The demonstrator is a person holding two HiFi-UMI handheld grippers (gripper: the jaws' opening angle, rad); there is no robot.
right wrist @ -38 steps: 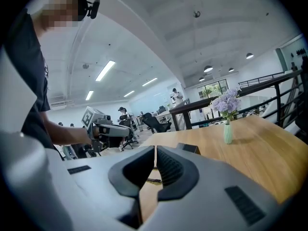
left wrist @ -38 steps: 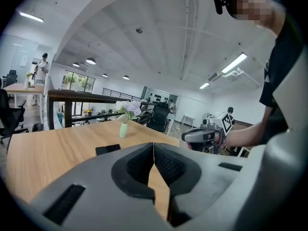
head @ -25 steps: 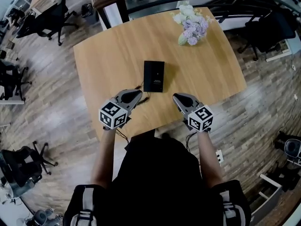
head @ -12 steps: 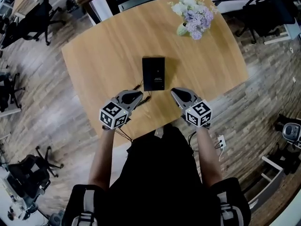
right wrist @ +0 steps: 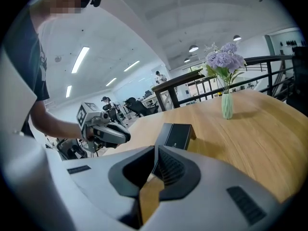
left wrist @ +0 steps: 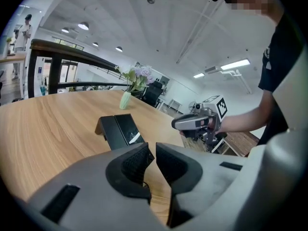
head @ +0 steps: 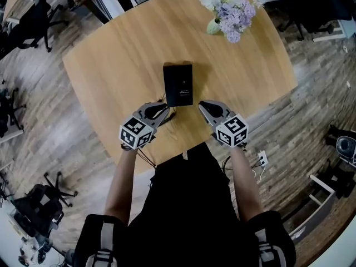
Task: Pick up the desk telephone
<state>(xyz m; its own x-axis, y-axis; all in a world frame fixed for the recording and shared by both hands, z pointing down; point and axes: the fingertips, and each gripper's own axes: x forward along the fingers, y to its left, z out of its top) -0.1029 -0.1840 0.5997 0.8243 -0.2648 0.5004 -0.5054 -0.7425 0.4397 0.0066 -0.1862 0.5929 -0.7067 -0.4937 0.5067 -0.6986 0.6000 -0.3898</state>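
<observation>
The desk telephone (head: 178, 84) is a flat black box lying near the middle of the wooden table (head: 122, 65). My left gripper (head: 166, 109) is shut and empty, its tips just short of the phone's near left corner. My right gripper (head: 201, 104) is also shut and empty, close by the near right corner. In the left gripper view the phone (left wrist: 120, 130) lies just beyond my jaws (left wrist: 155, 150), and the right gripper (left wrist: 176, 124) hovers to its right. The right gripper view has the phone (right wrist: 177, 135) ahead of the jaws (right wrist: 156, 153) and the left gripper (right wrist: 126, 136) at left.
A pale green vase of white and lilac flowers (head: 225, 13) stands at the table's far right. A thin black cord (head: 168, 115) trails off the near edge by the left gripper. Office chairs (head: 33, 21) stand on the wood floor around the table.
Both grippers have sunk toward the tabletop and moved forward, closer to the phone's near corners. Their jaws stayed shut. The head view has shifted slightly.
</observation>
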